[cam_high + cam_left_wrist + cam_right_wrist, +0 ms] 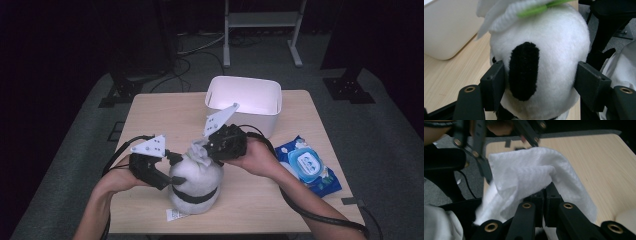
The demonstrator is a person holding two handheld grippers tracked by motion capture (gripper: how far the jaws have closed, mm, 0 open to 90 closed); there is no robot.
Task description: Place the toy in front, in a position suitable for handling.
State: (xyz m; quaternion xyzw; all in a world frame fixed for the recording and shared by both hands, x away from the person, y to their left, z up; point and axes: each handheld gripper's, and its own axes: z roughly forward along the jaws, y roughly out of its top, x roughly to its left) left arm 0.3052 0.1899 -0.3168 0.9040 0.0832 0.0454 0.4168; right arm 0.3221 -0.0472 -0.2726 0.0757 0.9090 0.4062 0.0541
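The plush toy's face is turning away in the high view, its top hiding under a white wipe. The left hand-held gripper is clamping the white, black-patched toy; the right hand-held gripper is pinching the wipe above it. Beyond them, the white bin is showing a bare interior.

A dim lab or studio: lone wooden table, grey carpet, floor cables, equipment stands.
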